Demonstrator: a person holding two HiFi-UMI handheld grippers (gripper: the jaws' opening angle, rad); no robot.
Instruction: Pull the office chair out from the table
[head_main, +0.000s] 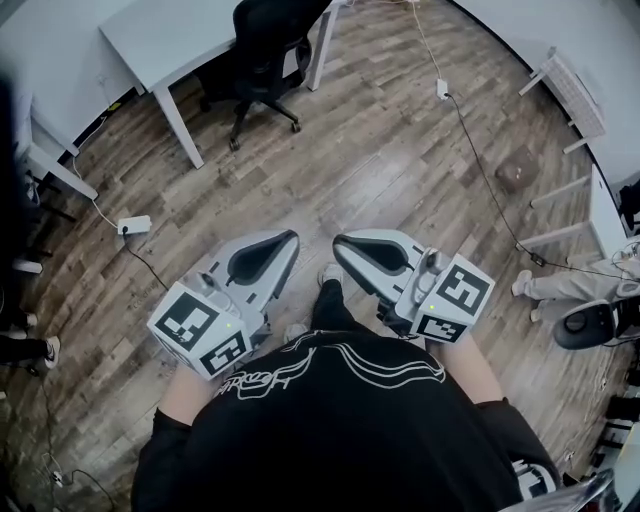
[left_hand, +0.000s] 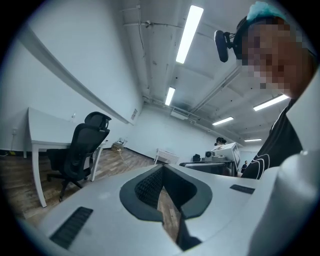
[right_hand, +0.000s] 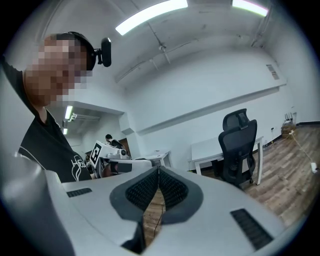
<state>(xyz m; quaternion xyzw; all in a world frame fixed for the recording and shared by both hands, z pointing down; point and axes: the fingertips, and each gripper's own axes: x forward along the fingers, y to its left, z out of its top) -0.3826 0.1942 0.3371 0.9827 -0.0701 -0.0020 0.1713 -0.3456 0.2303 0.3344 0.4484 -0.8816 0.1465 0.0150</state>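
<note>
Wood-plank floor (head_main: 390, 170): carries all items below.
- White table (head_main: 160, 40), far left. One table leg (head_main: 180, 125) stands just beside the chair's castors and may catch them.
- White power box (head_main: 133, 225), left, with a thin lead trailing near. It lies off the direct path.
- Office chair (head_main: 262, 50), black, far, left of centre. It is tucked under the table and well apart from both grippers.
- Left gripper (head_main: 291, 240), near the body. Claw pressed together, nothing in it.
- Right gripper (head_main: 338, 245), beside it. Claw likewise pressed together, empty.
- Step, as judged: the approach is not yet made. The next move calls for crossing to the chair, spreading a claw, taking the backrest and drawing it nearer.
- Long cable (head_main: 480, 160), right, running far to near. Clear of the path.
- Brown patch (head_main: 517, 170), right. Nature unclear.
</note>
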